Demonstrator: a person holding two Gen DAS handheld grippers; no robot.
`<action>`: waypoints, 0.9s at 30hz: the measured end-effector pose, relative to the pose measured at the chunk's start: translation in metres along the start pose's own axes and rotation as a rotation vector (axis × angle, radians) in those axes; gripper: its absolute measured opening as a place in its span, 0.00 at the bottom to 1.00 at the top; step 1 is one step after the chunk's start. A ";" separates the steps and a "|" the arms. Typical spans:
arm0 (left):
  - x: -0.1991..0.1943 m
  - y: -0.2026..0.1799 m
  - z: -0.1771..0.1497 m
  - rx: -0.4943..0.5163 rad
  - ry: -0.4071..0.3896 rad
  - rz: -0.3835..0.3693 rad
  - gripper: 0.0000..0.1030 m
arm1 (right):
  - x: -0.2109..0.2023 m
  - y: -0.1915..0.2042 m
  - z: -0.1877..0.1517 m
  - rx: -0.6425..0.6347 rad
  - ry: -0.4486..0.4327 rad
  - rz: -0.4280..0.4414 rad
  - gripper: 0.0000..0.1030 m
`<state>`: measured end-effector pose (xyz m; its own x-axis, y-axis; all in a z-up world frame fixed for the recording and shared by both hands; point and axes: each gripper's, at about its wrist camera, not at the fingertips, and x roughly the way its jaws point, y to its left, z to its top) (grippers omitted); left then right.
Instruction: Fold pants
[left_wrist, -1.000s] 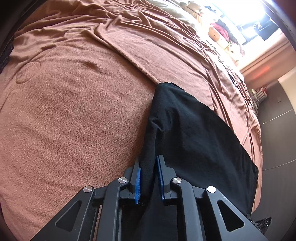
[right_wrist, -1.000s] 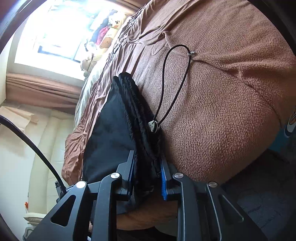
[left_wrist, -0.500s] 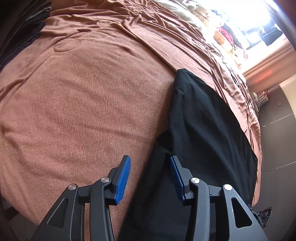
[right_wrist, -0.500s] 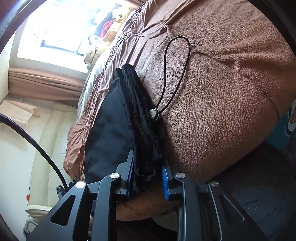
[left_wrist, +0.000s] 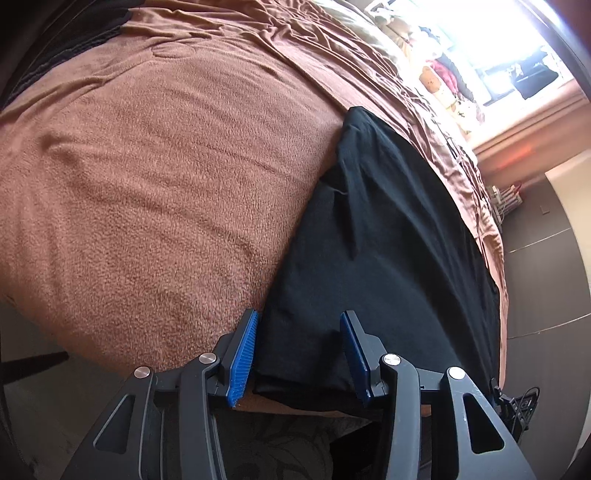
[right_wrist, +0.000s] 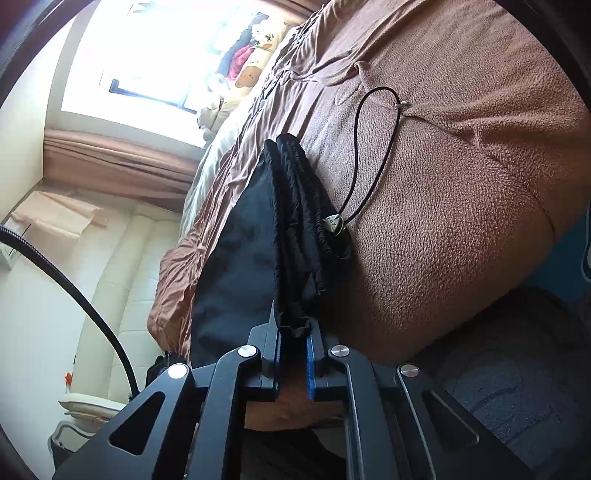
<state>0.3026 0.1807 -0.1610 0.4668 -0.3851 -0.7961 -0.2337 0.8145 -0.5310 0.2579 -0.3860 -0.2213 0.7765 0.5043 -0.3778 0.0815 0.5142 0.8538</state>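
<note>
The black pants lie folded along the near edge of the brown blanket. The left tongs stand apart around the hem end; the right tongs are clamped on the gathered waistband. Pulling one-sided could skew the stack. The drawstring trails beyond the pants and could snag.
</note>
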 end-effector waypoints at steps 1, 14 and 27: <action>0.000 0.000 -0.002 -0.001 -0.009 -0.004 0.46 | 0.000 -0.001 -0.003 0.000 0.000 0.001 0.06; -0.010 0.005 -0.001 -0.020 -0.060 0.003 0.06 | 0.001 -0.001 -0.008 -0.002 -0.002 0.008 0.05; -0.008 0.011 -0.011 -0.046 -0.038 -0.020 0.19 | -0.009 0.016 0.003 -0.045 0.027 -0.044 0.07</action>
<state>0.2866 0.1879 -0.1643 0.5040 -0.3833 -0.7740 -0.2623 0.7859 -0.5600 0.2545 -0.3847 -0.2036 0.7558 0.4988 -0.4243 0.0861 0.5666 0.8194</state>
